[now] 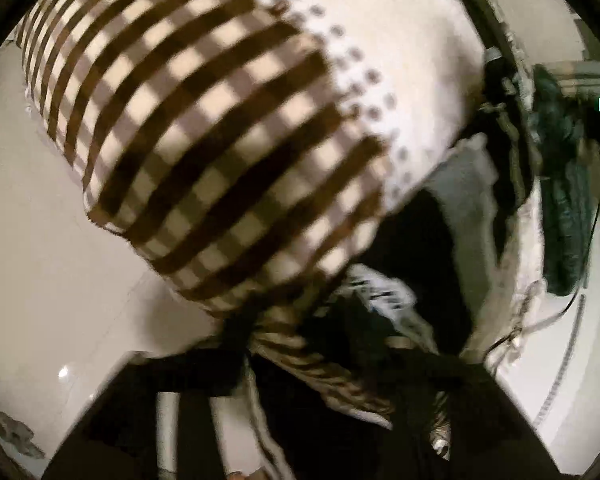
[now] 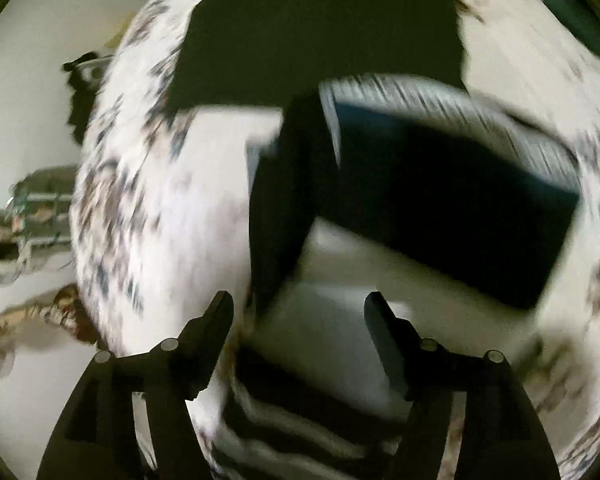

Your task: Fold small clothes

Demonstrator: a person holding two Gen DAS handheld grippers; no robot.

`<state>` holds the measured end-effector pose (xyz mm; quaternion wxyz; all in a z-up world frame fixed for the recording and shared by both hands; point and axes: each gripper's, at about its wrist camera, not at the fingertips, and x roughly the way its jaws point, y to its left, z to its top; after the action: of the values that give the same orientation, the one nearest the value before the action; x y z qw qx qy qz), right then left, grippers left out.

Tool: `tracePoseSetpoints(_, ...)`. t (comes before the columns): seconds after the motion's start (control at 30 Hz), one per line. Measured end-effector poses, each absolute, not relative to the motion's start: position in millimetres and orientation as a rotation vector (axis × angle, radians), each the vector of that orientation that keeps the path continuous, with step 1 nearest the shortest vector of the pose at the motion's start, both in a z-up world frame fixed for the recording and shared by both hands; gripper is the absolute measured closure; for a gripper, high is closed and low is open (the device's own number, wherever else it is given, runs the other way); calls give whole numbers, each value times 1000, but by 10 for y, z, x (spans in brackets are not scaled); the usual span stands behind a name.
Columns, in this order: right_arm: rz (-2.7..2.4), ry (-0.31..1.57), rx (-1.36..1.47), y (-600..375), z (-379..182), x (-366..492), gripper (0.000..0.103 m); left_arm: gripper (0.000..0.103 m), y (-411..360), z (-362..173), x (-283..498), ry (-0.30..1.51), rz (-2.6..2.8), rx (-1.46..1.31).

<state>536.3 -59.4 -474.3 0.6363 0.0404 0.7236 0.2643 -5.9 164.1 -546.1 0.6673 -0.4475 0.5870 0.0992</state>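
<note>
In the left wrist view a brown-and-cream checked garment fills the middle, spread out and blurred. Its gathered end runs down between the dark fingers of my left gripper, which stand apart without pressing on it. In the right wrist view my right gripper is open above a pale cloth, with nothing pinched. Just beyond lies a dark navy garment with a white striped band. A black-and-white striped cloth shows under the gripper.
A white bedsheet with small dark marks lies under the clothes. A black cloth sits at the far end. Dark green clothes hang at the right. On the pale floor at the left are a metal wire item and a brownish scrap.
</note>
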Motion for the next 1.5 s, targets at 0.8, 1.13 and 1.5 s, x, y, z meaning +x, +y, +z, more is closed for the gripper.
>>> tracePoseSetpoints(0.8, 494, 1949, 946, -2189, -6371, 1207, 22, 34, 1220, -5723, 866, 1394, -219, -753)
tracePoseSetpoints(1.13, 401, 1908, 1073, -2186, -6453, 859, 53, 33, 1257, -5808, 969, 1487, -430, -786)
tracePoseSetpoints(1.5, 427, 1795, 1067, -2008, -5939, 957, 92, 87, 1138, -5617, 1101, 1558, -411, -712)
